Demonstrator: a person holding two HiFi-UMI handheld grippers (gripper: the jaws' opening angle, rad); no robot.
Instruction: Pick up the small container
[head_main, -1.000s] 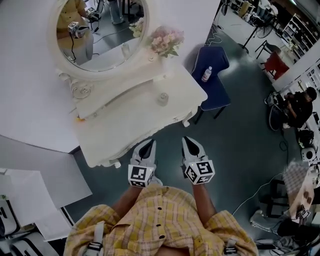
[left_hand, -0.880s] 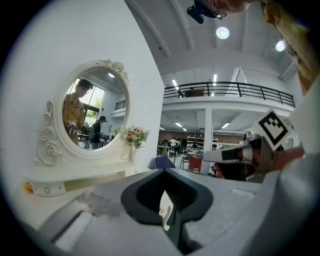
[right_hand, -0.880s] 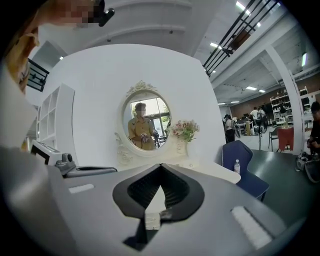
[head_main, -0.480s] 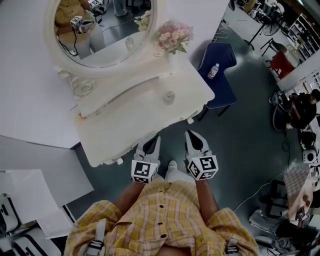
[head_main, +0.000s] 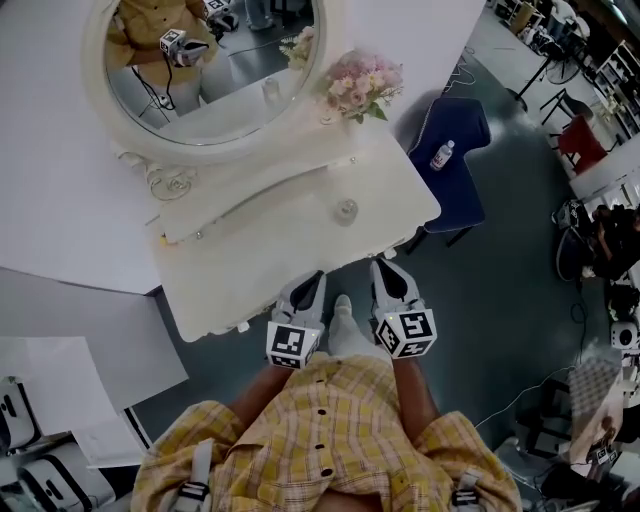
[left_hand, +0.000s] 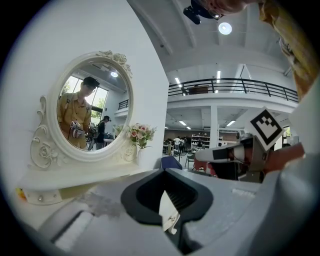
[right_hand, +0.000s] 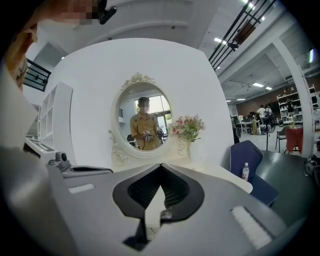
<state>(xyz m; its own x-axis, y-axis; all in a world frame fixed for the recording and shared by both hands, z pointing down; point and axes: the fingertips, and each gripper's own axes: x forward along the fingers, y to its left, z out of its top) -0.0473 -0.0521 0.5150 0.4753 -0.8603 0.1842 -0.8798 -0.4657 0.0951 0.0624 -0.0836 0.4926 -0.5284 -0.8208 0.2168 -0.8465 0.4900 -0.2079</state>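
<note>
Your left gripper (head_main: 313, 280) and right gripper (head_main: 384, 268) point side by side at the tabletop (head_main: 240, 275) edge, fingers closed and empty, near the small container (head_main: 346, 211).

The small container (head_main: 346, 211) is seen as a pale, clear, roundish vessel. It is stood upright on the white dressing table (head_main: 250, 255), toward the right end of the top. Finer detail cannot be made out.
</note>
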